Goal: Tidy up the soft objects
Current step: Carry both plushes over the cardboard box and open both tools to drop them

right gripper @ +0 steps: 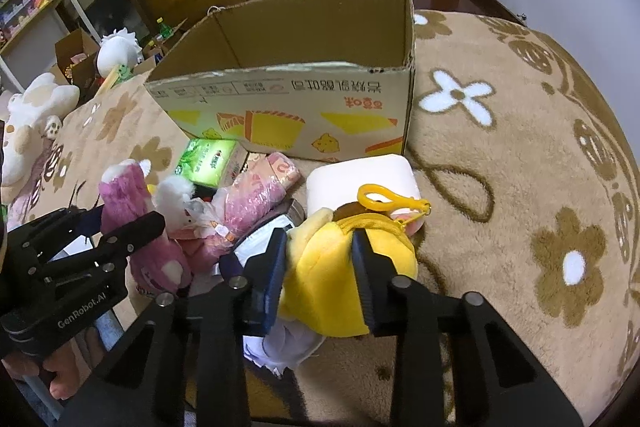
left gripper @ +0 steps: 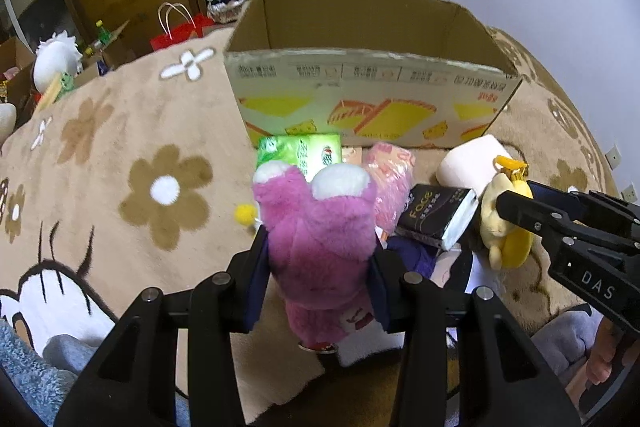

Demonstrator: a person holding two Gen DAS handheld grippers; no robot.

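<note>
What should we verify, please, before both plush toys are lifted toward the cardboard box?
1. Left hand-held gripper clamped on the pink plush toy: ok.
2. Right hand-held gripper clamped on the yellow plush toy: ok.
3. Cardboard box open on top: ok.
4. Room inside the box: cannot tell, its floor is hidden.
5. Yellow clip free of the white roll behind it: cannot tell.
6. Pink toy free of the pink wrapped pack beside it: cannot tell, they overlap.
</note>
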